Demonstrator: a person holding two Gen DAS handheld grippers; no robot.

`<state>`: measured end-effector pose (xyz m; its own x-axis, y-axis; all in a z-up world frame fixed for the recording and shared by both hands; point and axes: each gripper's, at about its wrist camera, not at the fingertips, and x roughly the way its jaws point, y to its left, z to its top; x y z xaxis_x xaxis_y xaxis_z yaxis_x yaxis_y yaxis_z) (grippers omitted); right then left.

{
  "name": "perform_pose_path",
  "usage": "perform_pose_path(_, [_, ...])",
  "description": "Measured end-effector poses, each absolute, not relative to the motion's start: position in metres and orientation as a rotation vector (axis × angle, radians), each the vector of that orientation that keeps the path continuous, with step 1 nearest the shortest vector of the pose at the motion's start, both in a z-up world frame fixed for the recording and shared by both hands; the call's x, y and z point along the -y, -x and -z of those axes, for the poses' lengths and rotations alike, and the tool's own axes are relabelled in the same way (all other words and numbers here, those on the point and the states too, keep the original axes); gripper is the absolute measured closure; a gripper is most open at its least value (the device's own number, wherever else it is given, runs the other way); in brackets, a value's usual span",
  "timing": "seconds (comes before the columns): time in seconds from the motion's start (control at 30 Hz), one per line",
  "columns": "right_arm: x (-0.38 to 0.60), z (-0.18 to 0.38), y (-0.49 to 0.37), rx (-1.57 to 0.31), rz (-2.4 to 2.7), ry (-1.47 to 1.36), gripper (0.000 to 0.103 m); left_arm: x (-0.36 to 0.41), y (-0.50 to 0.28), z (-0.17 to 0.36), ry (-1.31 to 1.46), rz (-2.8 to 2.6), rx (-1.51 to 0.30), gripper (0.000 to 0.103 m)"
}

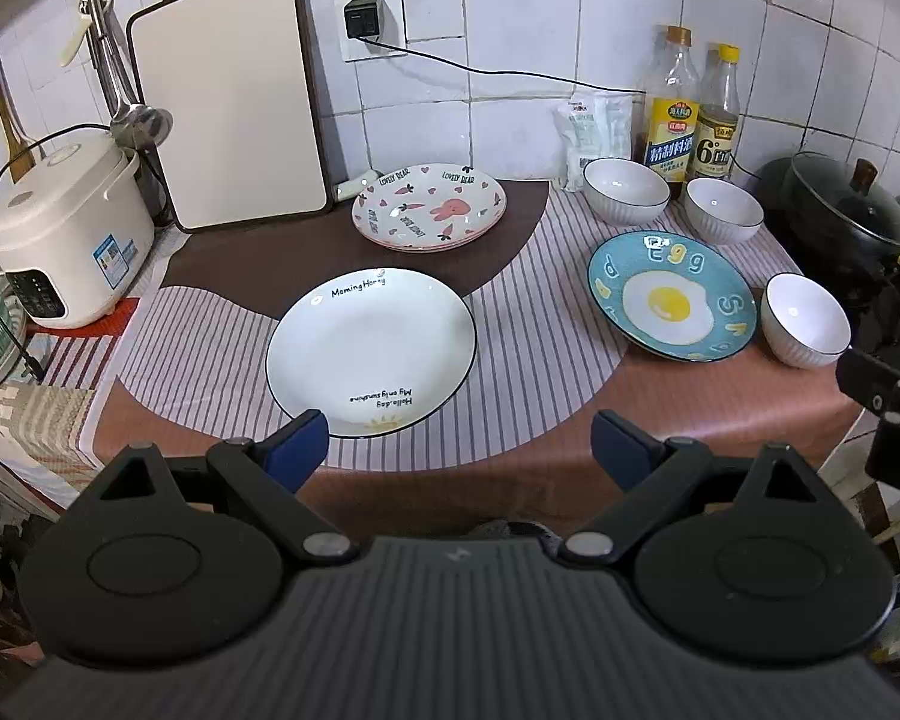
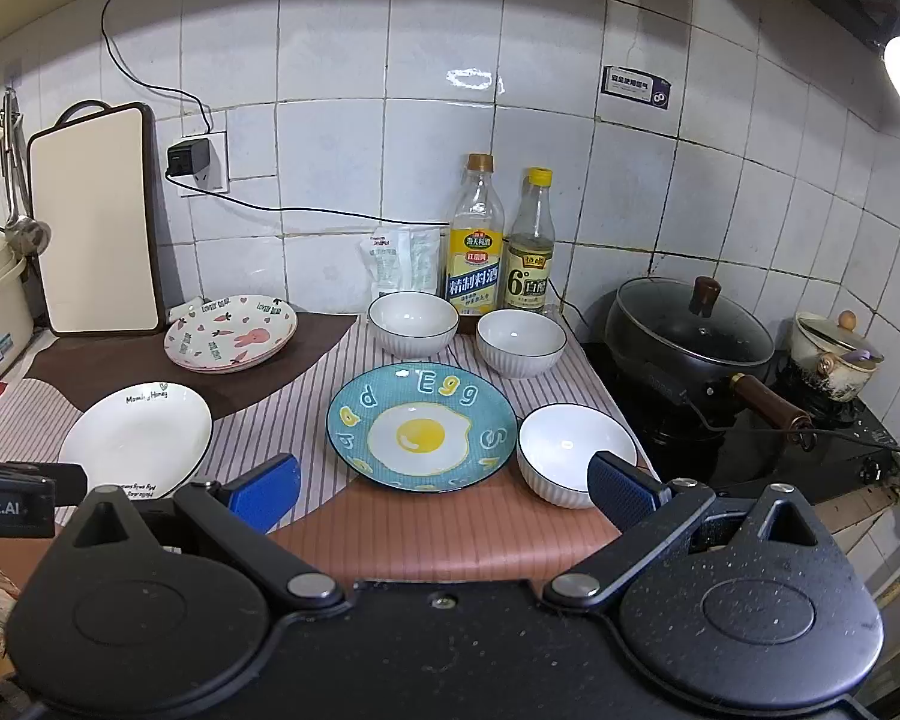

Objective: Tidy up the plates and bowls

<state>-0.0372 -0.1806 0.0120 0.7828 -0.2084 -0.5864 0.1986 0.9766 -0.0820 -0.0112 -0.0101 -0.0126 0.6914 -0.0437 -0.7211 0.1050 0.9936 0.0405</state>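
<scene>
Both grippers, left [image 1: 459, 441] and right [image 2: 444, 489], hover with fingers apart; the near bowl [image 2: 573, 450] at the worktop [image 2: 450, 534] edge risks a knock.

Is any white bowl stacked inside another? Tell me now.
No: the three white bowls stand apart on the counter, each empty, around the blue egg plate.

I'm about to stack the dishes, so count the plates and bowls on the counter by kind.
Plates: 3 visible, the rabbit plate (possibly a stack), the white plate and the egg plate
White bowls: 3
Total: 6
</scene>
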Motion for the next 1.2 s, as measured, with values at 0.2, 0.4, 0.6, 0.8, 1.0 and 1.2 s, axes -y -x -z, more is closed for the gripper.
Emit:
perform_pose_path(0.2, [0.18, -0.01, 0.038, -0.639, 0.227, 0.029, 0.0, 0.009, 0.01, 0.014, -0.077, 0.076, -0.806, 0.008])
perform_pose_path(0.4, [0.177, -0.013, 0.041, -0.626, 0.231, 0.04, 0.0, 0.008, 0.014, 0.01, -0.079, 0.076, -0.793, 0.008])
perform_pose_path(0.6, [0.178, -0.017, 0.047, -0.56, 0.195, 0.03, 0.0, 0.005, 0.014, -0.001, -0.094, 0.111, -0.762, 0.008])
perform_pose_path(0.8, [0.185, -0.009, 0.043, -0.44, 0.05, -0.116, 0.0, -0.015, 0.0, -0.008, -0.091, 0.13, -0.724, 0.008])
perform_pose_path(1.0, [0.158, 0.0, 0.011, -0.422, -0.04, -0.042, 0.0, -0.053, -0.025, -0.002, -0.039, 0.105, -0.666, 0.008])
perform_pose_path(1.2, [0.123, 0.015, -0.031, -0.449, -0.172, -0.016, 0.0, -0.091, -0.063, 0.019, 0.005, 0.091, -0.711, 0.008])
